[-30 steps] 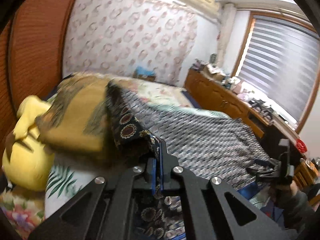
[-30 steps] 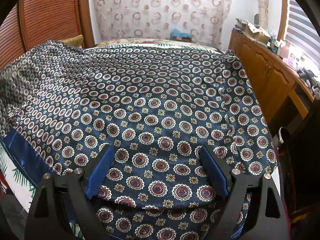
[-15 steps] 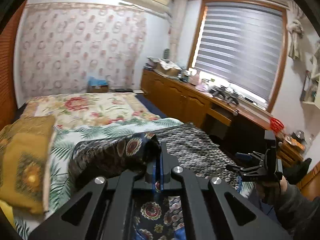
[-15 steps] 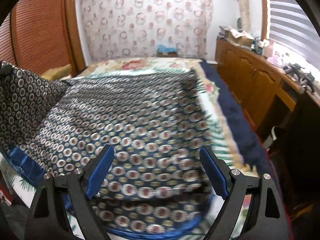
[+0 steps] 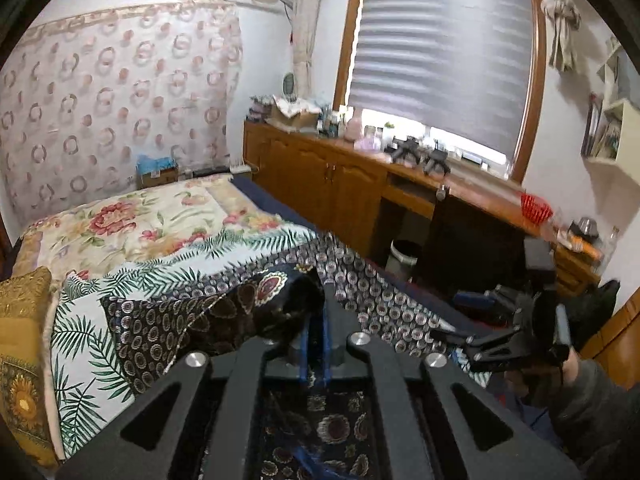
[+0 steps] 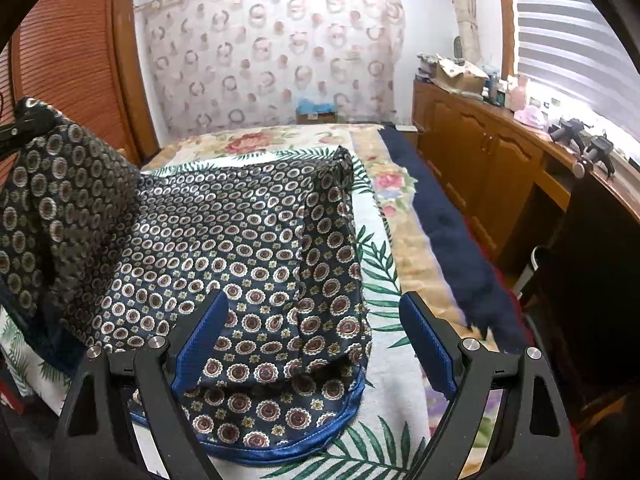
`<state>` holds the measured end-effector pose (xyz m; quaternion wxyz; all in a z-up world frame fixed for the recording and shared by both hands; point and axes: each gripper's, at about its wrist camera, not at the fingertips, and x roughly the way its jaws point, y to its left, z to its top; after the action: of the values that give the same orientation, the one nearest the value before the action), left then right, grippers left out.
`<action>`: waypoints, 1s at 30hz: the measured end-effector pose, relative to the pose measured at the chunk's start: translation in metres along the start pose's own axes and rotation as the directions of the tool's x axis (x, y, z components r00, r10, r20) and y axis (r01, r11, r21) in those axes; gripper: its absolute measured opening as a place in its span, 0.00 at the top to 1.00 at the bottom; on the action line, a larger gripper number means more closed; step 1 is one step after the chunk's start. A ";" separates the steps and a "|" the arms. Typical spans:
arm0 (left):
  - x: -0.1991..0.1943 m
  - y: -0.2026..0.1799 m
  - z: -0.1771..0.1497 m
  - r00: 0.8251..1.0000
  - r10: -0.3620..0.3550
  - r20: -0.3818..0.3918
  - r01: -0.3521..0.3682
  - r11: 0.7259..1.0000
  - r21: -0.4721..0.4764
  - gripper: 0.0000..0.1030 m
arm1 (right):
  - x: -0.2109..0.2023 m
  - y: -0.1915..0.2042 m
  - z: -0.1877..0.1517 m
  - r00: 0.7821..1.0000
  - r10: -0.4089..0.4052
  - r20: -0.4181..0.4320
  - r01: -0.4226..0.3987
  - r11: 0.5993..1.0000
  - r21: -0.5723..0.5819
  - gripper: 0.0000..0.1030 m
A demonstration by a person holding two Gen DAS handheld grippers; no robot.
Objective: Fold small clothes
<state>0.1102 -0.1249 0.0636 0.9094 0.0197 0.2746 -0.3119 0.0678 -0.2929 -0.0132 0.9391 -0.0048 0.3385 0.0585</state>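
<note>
A dark blue silky garment (image 6: 240, 240) with round medallion print and a bright blue hem lies on the bed, its left part lifted. My left gripper (image 5: 316, 320) pinches a bunched edge of this garment (image 5: 180, 320) between its blue pads; the jaws are starting to open, with the cloth still caught. In the right wrist view that left gripper (image 6: 24, 120) holds the fabric up at the far left. My right gripper (image 6: 312, 300) hovers open over the garment's near edge, gripping nothing. It also shows at the right of the left wrist view as the right gripper (image 5: 480, 320), held by a sleeved hand.
The bed (image 6: 380, 380) has a fern and floral sheet and a navy blanket (image 6: 452, 240) along its right side. A gold cushion (image 5: 24, 340) lies at the left. A cluttered wooden sideboard (image 5: 340, 184) and a bin (image 5: 404, 254) stand right of the bed.
My left gripper swung up and to the right with the garment's edge, folding the spread cloth over itself. The right gripper rose and drew back a little, staying open.
</note>
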 end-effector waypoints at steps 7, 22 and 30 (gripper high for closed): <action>0.006 -0.011 -0.012 0.997 0.013 -0.070 -0.011 0.999 0.032 0.76 | 0.000 0.002 -0.001 1.000 0.008 -0.001 -0.008 1.000 0.002 0.14; -0.036 0.052 -0.061 0.984 0.158 -0.079 -0.165 0.982 -0.092 0.75 | 0.022 0.046 0.019 0.996 0.089 -0.026 -0.091 0.992 -0.088 0.14; -0.046 0.080 -0.082 0.974 0.206 -0.098 -0.219 0.964 -0.152 0.75 | 0.069 0.087 0.024 0.978 0.147 -0.145 -0.173 0.967 -0.186 0.14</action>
<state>0.0867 -0.0179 0.0067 0.9243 -0.0122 0.3320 -0.1881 0.1255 -0.1984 -0.0358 0.9022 -0.0745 0.3906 0.1672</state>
